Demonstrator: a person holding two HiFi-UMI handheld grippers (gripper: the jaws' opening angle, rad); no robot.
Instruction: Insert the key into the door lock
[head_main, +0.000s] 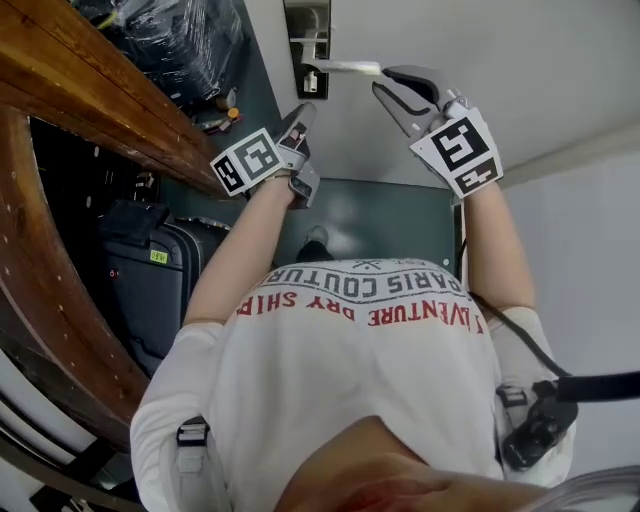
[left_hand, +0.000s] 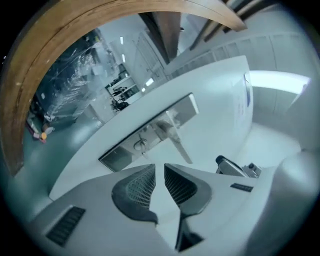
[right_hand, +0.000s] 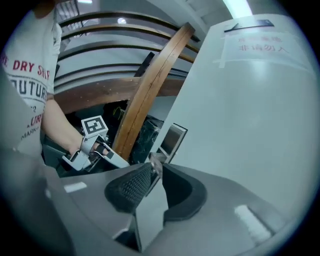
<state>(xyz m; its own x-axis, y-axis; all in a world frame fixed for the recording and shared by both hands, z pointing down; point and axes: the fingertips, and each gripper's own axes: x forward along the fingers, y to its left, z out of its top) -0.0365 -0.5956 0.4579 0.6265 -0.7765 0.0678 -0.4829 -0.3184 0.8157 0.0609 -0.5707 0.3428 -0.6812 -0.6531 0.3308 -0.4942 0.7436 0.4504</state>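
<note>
Up against the door, the right tongs are clenched on the tip of the lever handle. The left tongs are barely parted and empty, facing the lock plate, where the key sits just beside the lever's pivot.

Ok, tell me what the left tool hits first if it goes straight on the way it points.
Probably the lock plate on the white door, between the keyhole and the lever handle. Nothing shows between the left tool and it, though depth is hard to judge.
</note>
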